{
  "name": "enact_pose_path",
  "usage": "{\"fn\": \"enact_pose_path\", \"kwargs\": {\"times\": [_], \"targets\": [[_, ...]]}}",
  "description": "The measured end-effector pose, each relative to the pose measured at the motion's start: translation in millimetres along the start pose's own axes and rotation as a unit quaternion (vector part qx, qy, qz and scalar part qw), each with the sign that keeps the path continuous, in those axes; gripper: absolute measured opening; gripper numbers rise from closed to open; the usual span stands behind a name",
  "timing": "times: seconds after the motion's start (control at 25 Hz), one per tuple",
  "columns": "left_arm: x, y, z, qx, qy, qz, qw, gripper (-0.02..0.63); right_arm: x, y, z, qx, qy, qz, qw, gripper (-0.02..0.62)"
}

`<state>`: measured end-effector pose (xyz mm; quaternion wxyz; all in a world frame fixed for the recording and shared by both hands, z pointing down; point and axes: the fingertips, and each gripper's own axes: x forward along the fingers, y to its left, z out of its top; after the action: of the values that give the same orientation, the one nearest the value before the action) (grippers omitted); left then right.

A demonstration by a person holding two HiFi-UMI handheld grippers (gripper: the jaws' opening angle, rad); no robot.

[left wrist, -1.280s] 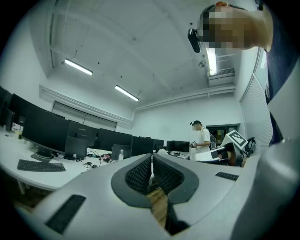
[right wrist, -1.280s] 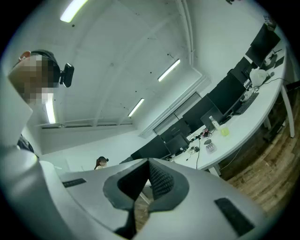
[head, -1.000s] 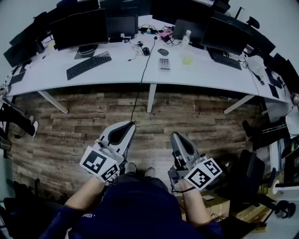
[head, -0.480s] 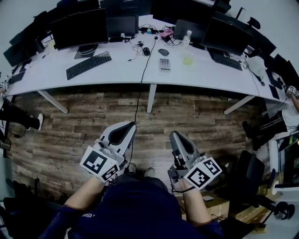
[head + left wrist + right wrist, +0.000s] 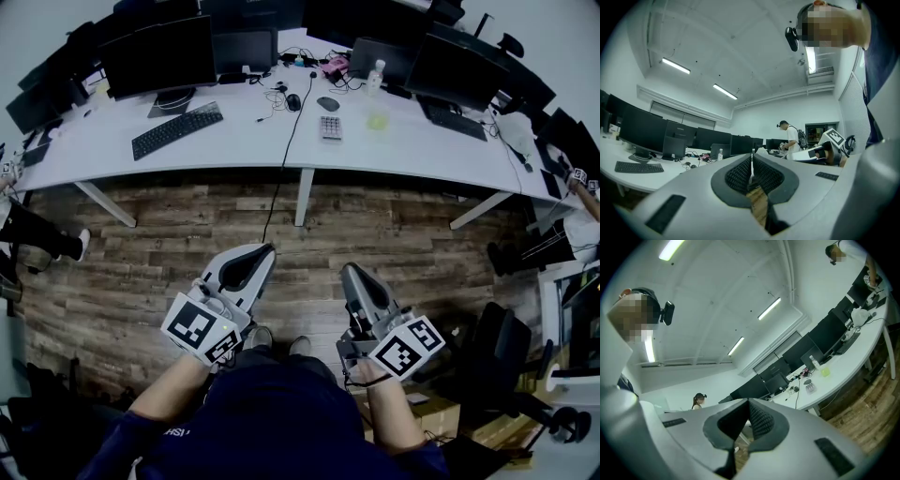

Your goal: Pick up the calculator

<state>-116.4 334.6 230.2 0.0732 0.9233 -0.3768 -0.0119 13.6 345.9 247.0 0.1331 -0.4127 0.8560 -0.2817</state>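
The calculator (image 5: pixel 330 127), small and grey, lies flat on the long white desk (image 5: pixel 234 141) at the far side of the wooden floor. The right gripper view shows the same calculator (image 5: pixel 810 387) small on the desk, right of the jaws. My left gripper (image 5: pixel 265 249) and right gripper (image 5: pixel 347 270) are held level in front of my body. Both are far short of the desk and point toward it. The left gripper (image 5: pixel 751 161) has its jaws together with nothing between them. The right gripper (image 5: pixel 748 403) is likewise shut and empty.
On the desk are a black keyboard (image 5: pixel 177 130), a mouse (image 5: pixel 327 104), a clear bottle (image 5: pixel 374 77), a pale green cup (image 5: pixel 377 121), cables and a row of dark monitors (image 5: pixel 159 56). Another person's leg (image 5: pixel 37 234) shows at the left edge; chairs (image 5: pixel 511 356) and a cardboard box stand at the right.
Both grippers have stayed where they were. The person's leg at the left edge has shifted, and another person's arm has come into view at the right edge.
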Motion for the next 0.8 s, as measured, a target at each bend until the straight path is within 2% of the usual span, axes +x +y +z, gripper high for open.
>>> {"fn": "enact_pose_path", "kwargs": {"times": [0.8], "targets": [[12.5,5.4,-2.1,0.003,0.009,-0.007,0.9999,0.053,10.2,-13.2,0.5,0.011,0.001,-0.005,1.000,0.003]]}}
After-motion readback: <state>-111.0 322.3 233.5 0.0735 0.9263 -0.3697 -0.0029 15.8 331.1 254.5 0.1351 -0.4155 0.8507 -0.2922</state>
